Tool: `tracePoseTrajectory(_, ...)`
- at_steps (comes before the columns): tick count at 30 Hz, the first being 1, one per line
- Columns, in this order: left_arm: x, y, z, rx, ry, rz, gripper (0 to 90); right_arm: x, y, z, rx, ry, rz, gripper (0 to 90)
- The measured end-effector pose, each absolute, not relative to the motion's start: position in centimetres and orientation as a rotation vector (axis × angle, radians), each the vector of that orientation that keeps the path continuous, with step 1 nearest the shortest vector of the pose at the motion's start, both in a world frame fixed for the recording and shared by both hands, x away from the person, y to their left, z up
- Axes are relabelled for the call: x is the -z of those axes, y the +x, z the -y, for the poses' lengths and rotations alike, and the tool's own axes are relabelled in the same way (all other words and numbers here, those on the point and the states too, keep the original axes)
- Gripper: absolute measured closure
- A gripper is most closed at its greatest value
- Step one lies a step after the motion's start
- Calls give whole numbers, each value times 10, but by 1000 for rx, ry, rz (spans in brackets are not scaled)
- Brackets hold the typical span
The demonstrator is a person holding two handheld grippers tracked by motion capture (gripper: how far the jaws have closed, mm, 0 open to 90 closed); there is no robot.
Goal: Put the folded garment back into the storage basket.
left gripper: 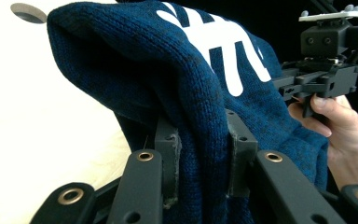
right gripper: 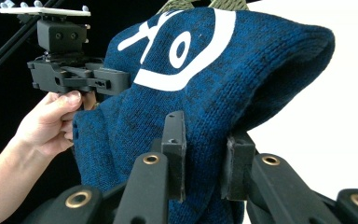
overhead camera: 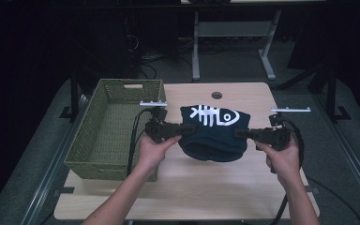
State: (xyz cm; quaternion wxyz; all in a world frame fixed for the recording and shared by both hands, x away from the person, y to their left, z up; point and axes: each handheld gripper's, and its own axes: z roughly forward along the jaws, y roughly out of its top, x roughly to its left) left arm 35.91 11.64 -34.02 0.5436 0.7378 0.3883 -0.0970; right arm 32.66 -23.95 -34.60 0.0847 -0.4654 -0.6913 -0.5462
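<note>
Light wood counter (overhead camera: 187, 187) centre frame, dark room, desk legs (overhead camera: 196, 47) top; left claw (overhead camera: 183, 130), right claw (overhead camera: 242, 133) clamp hat (overhead camera: 214, 136); basket (overhead camera: 112, 136) left.

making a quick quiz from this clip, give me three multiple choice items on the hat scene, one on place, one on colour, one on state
1. Where does the green woven basket stand?
A. at the left of the light wooden table
B. at its right
C. on the floor

2. What colour is the fish-skeleton design on the dark blue knitted hat?
A. yellow
B. white
C. red

3. How is the hat held?
A. lying flat, untouched
B. by one gripper alone
C. lifted off the table, gripped at both sides

Answers:
1 A, the high view shows the basket at the table's left edge.
2 B, the design shows white in all three views.
3 C, the left gripper and the right gripper each have their fingers shut on the knit, and the hat hangs between them.
</note>
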Motion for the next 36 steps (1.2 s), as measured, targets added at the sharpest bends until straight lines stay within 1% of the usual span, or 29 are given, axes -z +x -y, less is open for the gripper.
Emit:
tracePoseTrajectory(22, 328, 364, -152, 223, 1713, -953, 719, 328, 343, 207, 1623, -1331, 2093, 747)
tracePoseTrajectory(36, 319, 367, -188, 201, 1694, -982, 719, 322, 358, 173, 1611, -1290, 2097, 747)
